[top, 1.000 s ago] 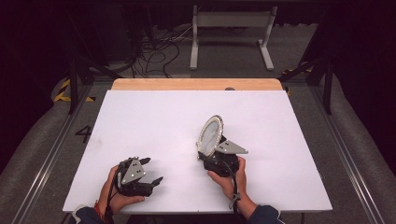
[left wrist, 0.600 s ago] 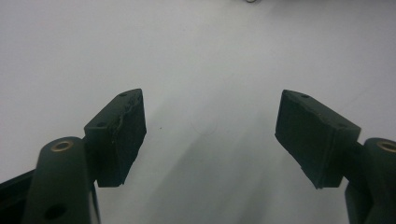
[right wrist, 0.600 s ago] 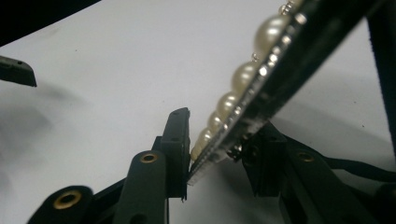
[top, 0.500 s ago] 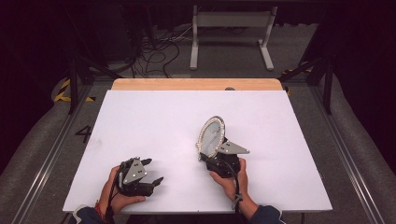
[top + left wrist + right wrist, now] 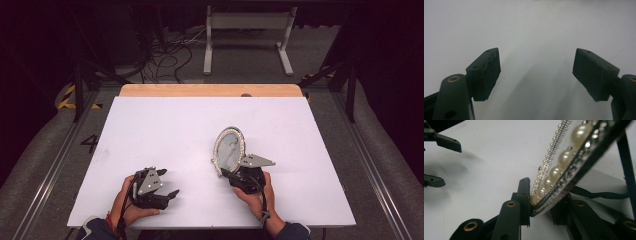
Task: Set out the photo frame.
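An oval picture frame (image 5: pixel 229 150) rimmed with pearls and small beads stands on edge on the white table (image 5: pixel 165 125), right of the middle. My right gripper (image 5: pixel 225 172) grips its lower rim. In the right gripper view the frame (image 5: pixel 564 162) rises between the two black jaws, and the left pad (image 5: pixel 524 195) presses on the pearl rim. These jaws have just been closing with the frame between them. My left gripper (image 5: pixel 172 194) rests near the front left edge, with its jaws wide apart over bare table (image 5: pixel 536 75). It also appears at the left of the right gripper view (image 5: pixel 445 162).
A strip of bare wood (image 5: pixel 210 90) runs along the table's far edge. Beyond it stand a metal stand (image 5: pixel 247 30) and loose cables (image 5: pixel 165 50) on the floor. Rails run along both sides of the table.
The oval frame stands a little more upright in the right gripper than a second ago. The left hand and its gripper have kept still.
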`<act>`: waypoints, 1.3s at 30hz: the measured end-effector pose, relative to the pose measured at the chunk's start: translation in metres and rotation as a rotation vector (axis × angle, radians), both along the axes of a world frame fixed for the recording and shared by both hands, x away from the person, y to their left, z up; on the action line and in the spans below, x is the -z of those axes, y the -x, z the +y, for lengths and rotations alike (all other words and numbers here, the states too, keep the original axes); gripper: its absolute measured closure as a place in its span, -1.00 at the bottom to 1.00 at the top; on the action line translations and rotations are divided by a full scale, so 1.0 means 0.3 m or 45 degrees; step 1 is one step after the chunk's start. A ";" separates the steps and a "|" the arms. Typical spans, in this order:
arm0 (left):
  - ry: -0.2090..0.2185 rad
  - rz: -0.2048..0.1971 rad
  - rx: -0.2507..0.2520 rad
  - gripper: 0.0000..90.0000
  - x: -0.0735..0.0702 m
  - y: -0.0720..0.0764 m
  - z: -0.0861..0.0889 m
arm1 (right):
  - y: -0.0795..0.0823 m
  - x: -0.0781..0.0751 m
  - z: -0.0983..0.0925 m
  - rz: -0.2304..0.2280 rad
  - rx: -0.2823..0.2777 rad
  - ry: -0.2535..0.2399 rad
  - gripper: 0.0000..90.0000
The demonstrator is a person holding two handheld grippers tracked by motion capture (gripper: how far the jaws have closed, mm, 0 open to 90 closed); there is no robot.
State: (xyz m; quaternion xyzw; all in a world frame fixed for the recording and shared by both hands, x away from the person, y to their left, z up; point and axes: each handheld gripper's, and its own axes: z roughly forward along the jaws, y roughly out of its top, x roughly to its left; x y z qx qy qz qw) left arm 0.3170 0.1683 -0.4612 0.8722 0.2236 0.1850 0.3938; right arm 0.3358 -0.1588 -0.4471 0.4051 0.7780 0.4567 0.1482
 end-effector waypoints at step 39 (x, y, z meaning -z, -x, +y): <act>0.048 0.036 0.036 -0.54 -0.036 -0.149 -0.096 | -0.034 0.001 -0.041 0.054 -0.111 -0.008 0.69</act>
